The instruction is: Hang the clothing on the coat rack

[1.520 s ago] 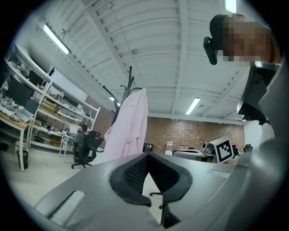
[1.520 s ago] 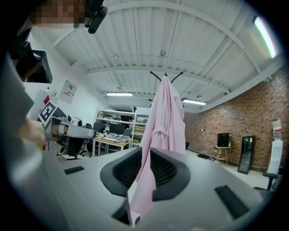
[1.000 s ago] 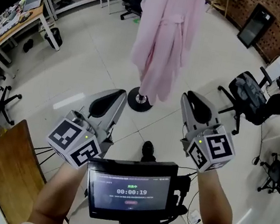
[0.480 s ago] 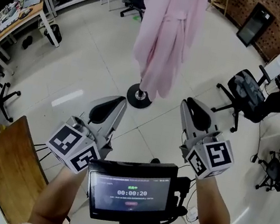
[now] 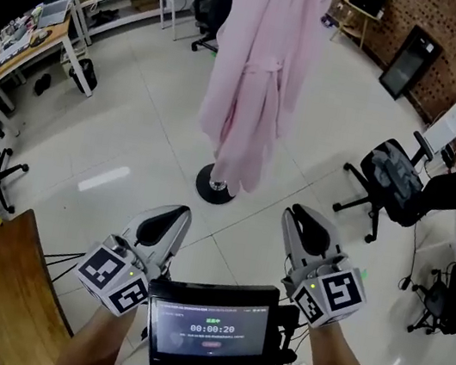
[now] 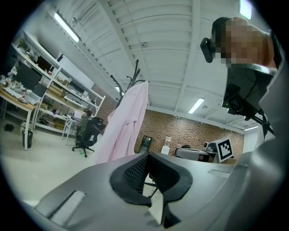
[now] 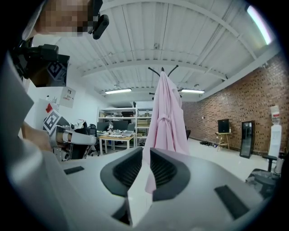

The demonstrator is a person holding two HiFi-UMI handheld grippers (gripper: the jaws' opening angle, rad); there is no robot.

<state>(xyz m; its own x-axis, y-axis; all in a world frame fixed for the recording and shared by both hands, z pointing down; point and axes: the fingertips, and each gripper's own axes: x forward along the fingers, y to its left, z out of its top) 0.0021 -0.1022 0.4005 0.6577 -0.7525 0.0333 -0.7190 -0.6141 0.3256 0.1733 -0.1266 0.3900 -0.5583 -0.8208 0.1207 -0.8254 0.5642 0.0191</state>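
robe (image 5: 257, 69) (seemingly racked) well beyond right gripper (image 5: 303, 226)

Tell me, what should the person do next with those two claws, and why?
Probably just lower both claws and stop. The pink robe already hangs from the coat rack across the floor, and neither the left claw nor the right claw holds anything, so nothing seems left to hang.

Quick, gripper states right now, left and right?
Left gripper: shut, empty.
Right gripper: slightly open, holding nothing; the pink robe hangs well ahead.
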